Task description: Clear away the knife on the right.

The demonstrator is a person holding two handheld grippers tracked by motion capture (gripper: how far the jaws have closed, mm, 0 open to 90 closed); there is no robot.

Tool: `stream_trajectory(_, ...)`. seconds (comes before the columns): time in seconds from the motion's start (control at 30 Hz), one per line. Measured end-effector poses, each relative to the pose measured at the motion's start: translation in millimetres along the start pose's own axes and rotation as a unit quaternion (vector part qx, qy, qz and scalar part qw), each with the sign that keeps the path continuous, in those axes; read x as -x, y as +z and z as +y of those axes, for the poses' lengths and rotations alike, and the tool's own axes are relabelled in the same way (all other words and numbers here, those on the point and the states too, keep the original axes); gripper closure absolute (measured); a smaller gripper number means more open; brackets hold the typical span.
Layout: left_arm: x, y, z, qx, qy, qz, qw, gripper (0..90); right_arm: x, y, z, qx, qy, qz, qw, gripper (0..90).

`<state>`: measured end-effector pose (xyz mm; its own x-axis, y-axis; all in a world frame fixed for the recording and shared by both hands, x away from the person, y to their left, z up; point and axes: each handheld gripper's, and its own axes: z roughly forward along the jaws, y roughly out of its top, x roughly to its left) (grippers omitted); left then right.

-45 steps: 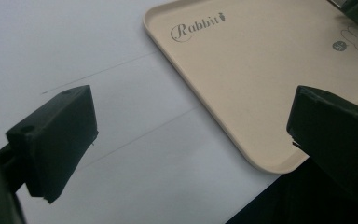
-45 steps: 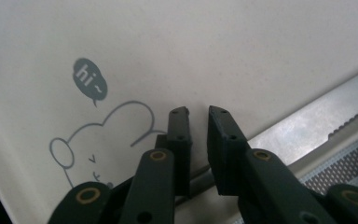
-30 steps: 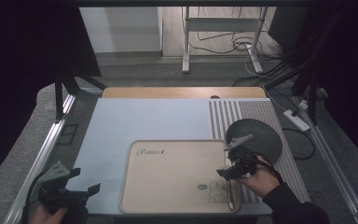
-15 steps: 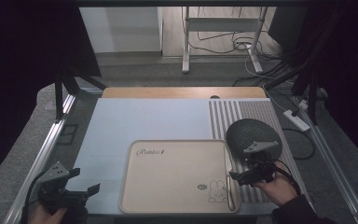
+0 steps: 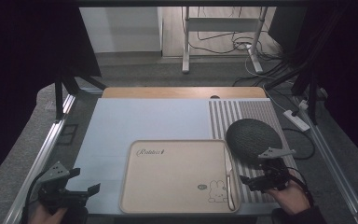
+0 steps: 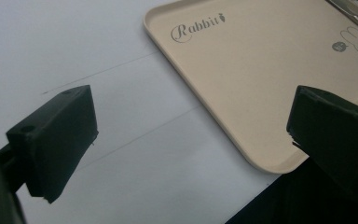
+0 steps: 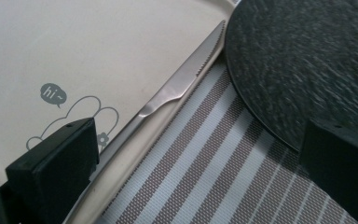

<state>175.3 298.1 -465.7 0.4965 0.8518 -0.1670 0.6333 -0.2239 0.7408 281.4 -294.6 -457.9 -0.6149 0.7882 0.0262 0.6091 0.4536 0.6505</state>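
Note:
A table knife (image 5: 228, 173) lies along the right rim of the beige rabbit-print tray (image 5: 177, 177), blade pointing away from me. My right gripper (image 5: 249, 179) hovers just right of the knife handle, over the striped placemat. In the right gripper view the knife (image 7: 177, 88) rests on the tray rim (image 7: 98, 42) ahead of the right gripper (image 7: 200, 149). Its jaws have just been opening and stand wide apart with nothing between them. My left gripper (image 5: 86, 181) is open at the table's near left corner, and the left gripper view shows the left gripper (image 6: 191, 121) empty.
A dark round plate (image 5: 251, 137) sits on the striped placemat (image 5: 242, 112), right of the tray's far corner; the plate (image 7: 307, 60) is close to the knife tip. A pale mat (image 5: 144, 121) covers the table's left and middle. Cables and frame legs stand beyond the table.
My right gripper has drawn back to the right, from above the tray's rabbit print to beside the tray, and its jaws stand wider. The left gripper has kept still.

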Motion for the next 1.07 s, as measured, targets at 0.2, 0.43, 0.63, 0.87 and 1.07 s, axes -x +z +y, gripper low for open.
stream_trajectory(0.2,-0.5,-0.2,-0.1,0.001,-0.001,0.0,1.0,2.6,1.8,-12.3,-4.2,0.025,0.009,-0.009,0.9996,0.0)
stream_trajectory(0.43,-0.5,-0.1,-0.2,0.001,-0.002,0.0,1.0,2.5,3.1,-21.8,-9.2,0.034,0.01,-0.018,0.9992,0.0)
stream_trajectory(0.63,-0.8,-0.3,-0.5,0.0,-0.003,0.0,1.0,2.5,3.3,-30.7,-14.4,0.043,0.018,-0.03,0.9985,0.0)
stream_trajectory(0.87,-1.4,-0.7,-0.9,0.001,-0.005,-0.001,1.0,2.5,3.9,-39.3,-20.2,0.05,0.029,-0.031,0.9978,0.0)
stream_trajectory(1.07,-0.9,0.2,0.3,0.0,-0.005,-0.001,1.0,2.5,4.2,-40.8,-21.8,0.049,0.029,-0.032,0.9979,0.0)
